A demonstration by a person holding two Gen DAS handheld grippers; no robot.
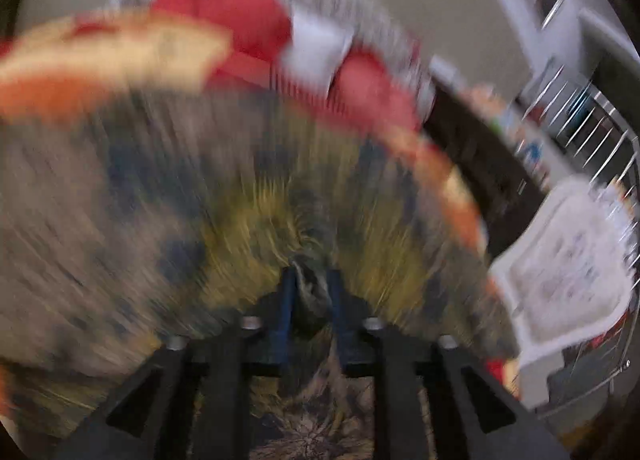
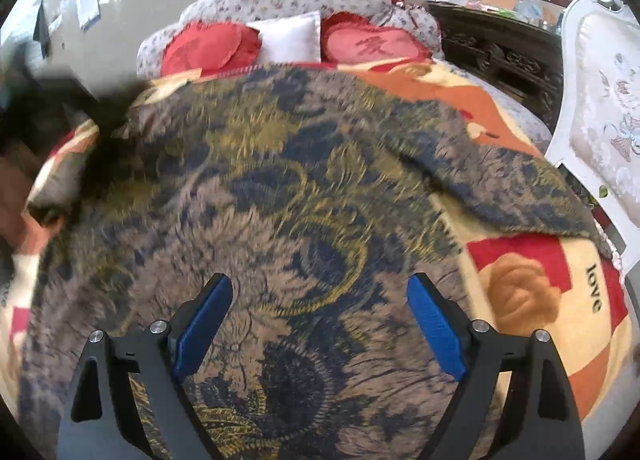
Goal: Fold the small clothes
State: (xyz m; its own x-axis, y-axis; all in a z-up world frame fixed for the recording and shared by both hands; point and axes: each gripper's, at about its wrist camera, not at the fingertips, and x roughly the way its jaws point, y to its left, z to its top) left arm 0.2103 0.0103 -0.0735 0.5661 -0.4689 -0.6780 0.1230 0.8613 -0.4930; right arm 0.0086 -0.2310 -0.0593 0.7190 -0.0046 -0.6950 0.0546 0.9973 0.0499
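A thin garment [image 2: 280, 179] printed with a brown, navy and yellow feather pattern lies spread over a bed. In the left wrist view the same garment [image 1: 240, 187] is heavily blurred. My left gripper [image 1: 311, 292] has its blue pads close together, with a bunched fold of that cloth filling the gap between them. My right gripper [image 2: 320, 300] hovers over the near part of the garment, its blue pads [image 2: 204, 324] wide apart and nothing between them. The garment's far right corner drapes toward the bed's edge.
Under the garment is an orange, red and cream blanket [image 2: 520, 260]. Red cushions [image 2: 208, 47] and a white pillow [image 2: 288, 39] lean on the floral headboard. A white upholstered chair [image 2: 600, 99] and a dark carved cabinet [image 2: 500, 51] stand to the right of the bed.
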